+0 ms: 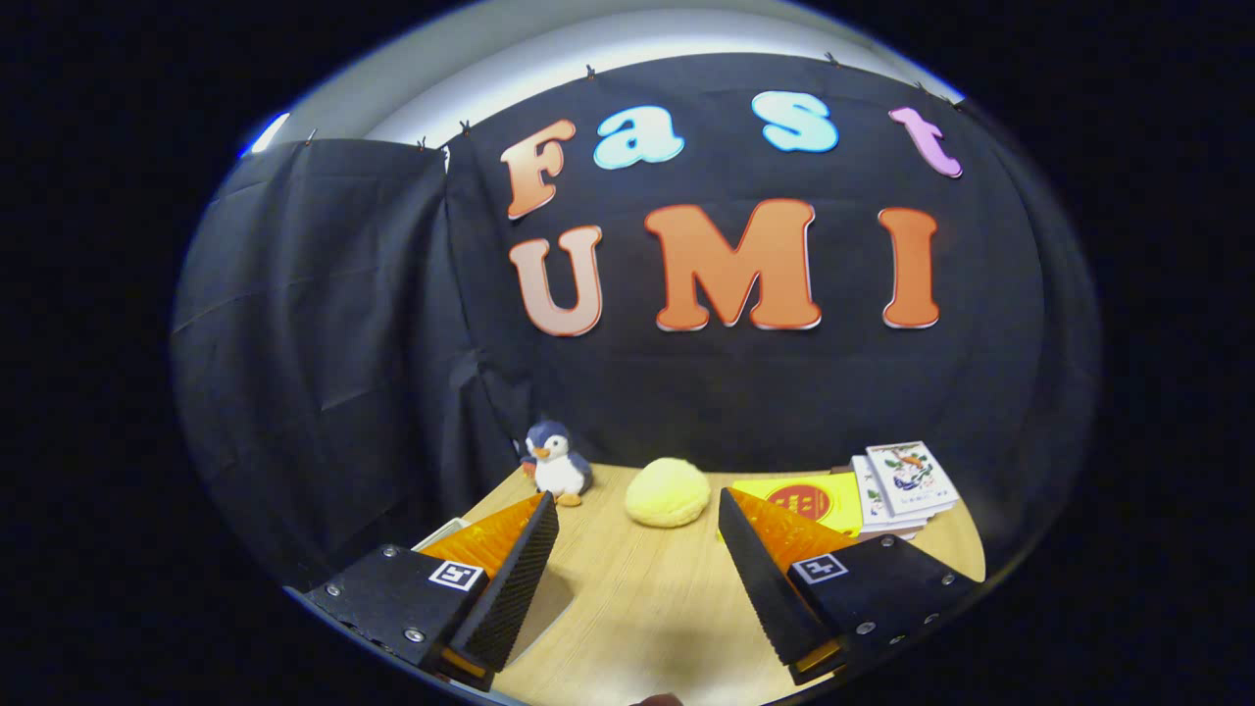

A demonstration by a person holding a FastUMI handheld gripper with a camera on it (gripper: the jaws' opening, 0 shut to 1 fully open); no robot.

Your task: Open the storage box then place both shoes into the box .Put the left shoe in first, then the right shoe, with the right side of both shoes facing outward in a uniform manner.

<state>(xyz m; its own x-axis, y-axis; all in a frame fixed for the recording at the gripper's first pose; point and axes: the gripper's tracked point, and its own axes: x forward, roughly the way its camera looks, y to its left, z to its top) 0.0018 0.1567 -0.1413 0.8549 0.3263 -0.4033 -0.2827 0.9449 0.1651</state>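
Observation:
My gripper point(637, 529) is held above a light wooden table point(637, 608), its two fingers spread wide apart with nothing between them. Only bare tabletop lies in the gap. Beyond the fingertips, near the black cloth wall, sits a soft yellow round plush point(667, 492).
A small penguin plush point(557, 463) stands at the back of the table, left of the yellow plush. To the right lie a yellow booklet point(809, 500) and a stack of white booklets point(907, 482). A pale flat edge point(441, 534) shows behind the left finger.

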